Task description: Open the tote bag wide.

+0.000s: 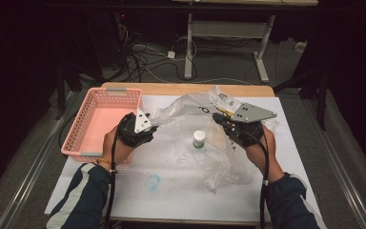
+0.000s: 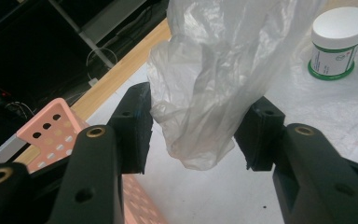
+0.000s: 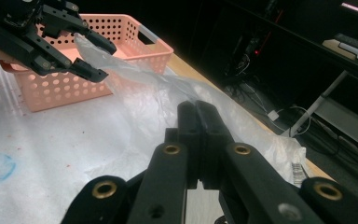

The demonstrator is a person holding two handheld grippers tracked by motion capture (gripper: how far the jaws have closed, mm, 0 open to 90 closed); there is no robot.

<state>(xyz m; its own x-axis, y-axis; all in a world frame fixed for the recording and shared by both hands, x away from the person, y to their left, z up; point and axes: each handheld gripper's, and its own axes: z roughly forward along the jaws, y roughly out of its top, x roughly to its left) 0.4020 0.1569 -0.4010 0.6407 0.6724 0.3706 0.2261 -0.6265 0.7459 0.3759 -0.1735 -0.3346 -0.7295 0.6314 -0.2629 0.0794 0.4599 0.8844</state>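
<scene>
Stretching the clear plastic bag [image 1: 198, 138] between two grippers is the step in hand, as judged from the high view. Your right gripper [image 3: 198, 122] is clenched on a fold of the bag, jaws pressed together with film pinched between them. Your left gripper [image 2: 193, 133] is released: jaws stand apart with a bunched corner of the bag hanging between them, touching neither pad firmly. Close it on that bunch before pulling, and take plenty of film so it does not slip out. The bag lies at centre frame in the high view, draped over the white table cover [image 1: 171, 191], raised edge running left to right between the grippers; that is its long axis. A small white jar with a green band [image 1: 198, 140] stands upright at centre, apparently under or inside the film; I cannot tell which. The pink perforated basket [image 1: 83, 129] sits at left, just beside your left hand [image 1: 119, 148]. Lift evenly so the jar stays upright.
</scene>
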